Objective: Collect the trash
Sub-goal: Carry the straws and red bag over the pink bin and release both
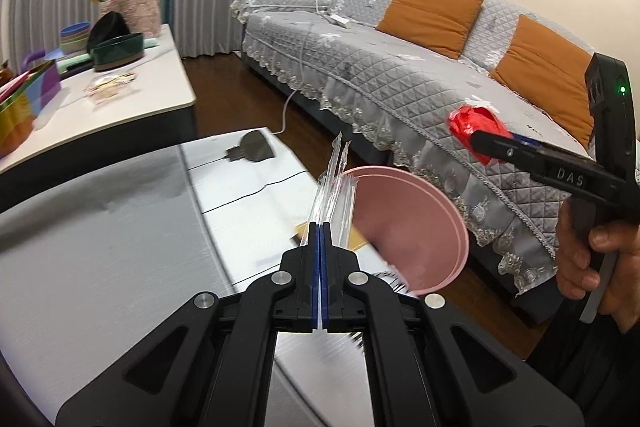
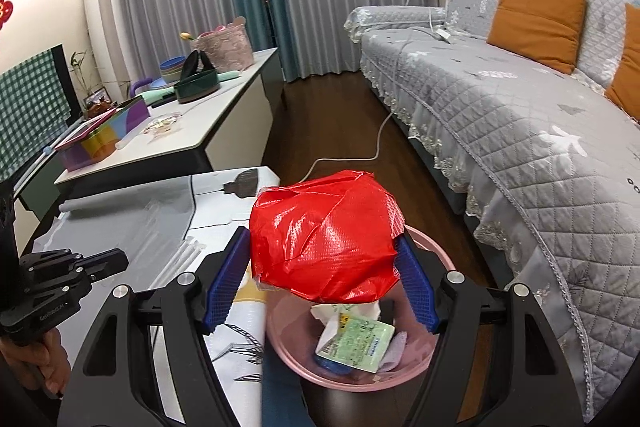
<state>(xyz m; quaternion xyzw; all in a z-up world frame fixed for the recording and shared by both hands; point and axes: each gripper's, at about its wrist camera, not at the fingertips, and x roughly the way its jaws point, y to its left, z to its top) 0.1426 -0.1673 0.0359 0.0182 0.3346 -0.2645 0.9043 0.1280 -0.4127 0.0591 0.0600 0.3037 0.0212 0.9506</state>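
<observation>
jaws pinch clear wrappers (image 1: 332,183) — red bag (image 2: 324,239) clamped

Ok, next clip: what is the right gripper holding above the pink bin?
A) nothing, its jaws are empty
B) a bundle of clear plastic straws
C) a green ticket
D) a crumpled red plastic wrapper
D: in the right wrist view the right gripper has its blue pads pressed on both sides of a crumpled red plastic wrapper, held above the pink bin.
</observation>
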